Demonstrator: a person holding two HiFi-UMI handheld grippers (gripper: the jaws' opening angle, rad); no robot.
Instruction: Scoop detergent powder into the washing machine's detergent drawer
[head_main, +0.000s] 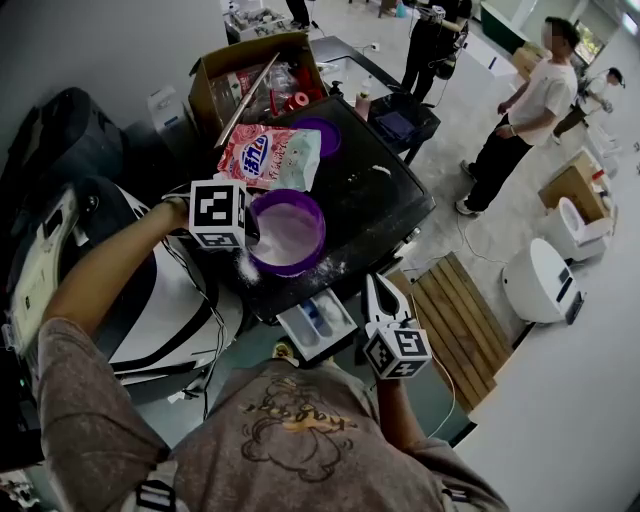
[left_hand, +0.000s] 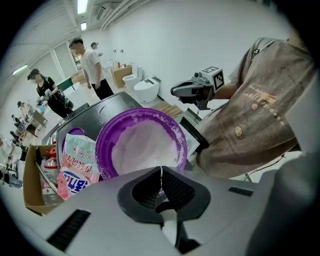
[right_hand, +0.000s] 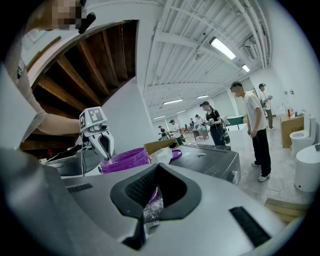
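A purple bowl (head_main: 288, 233) of white detergent powder (left_hand: 142, 150) stands on the dark washing machine top (head_main: 385, 195). My left gripper (head_main: 248, 240) is at the bowl's left rim, shut on a thin white scoop handle (left_hand: 161, 176); the scoop's head is hidden. The detergent drawer (head_main: 315, 322) is pulled out below the machine's front edge. My right gripper (head_main: 373, 288) hovers just right of the drawer, shut and holding nothing. In the right gripper view the bowl (right_hand: 125, 160) and my left gripper (right_hand: 104, 150) show ahead. Spilled powder (head_main: 325, 268) dusts the top.
A pink detergent bag (head_main: 270, 157) and a purple lid (head_main: 325, 135) lie behind the bowl. A cardboard box (head_main: 255, 75) of items stands further back. Wooden slats (head_main: 460, 320) lie on the floor at right. People (head_main: 520, 125) stand nearby, beside white toilets (head_main: 545, 280).
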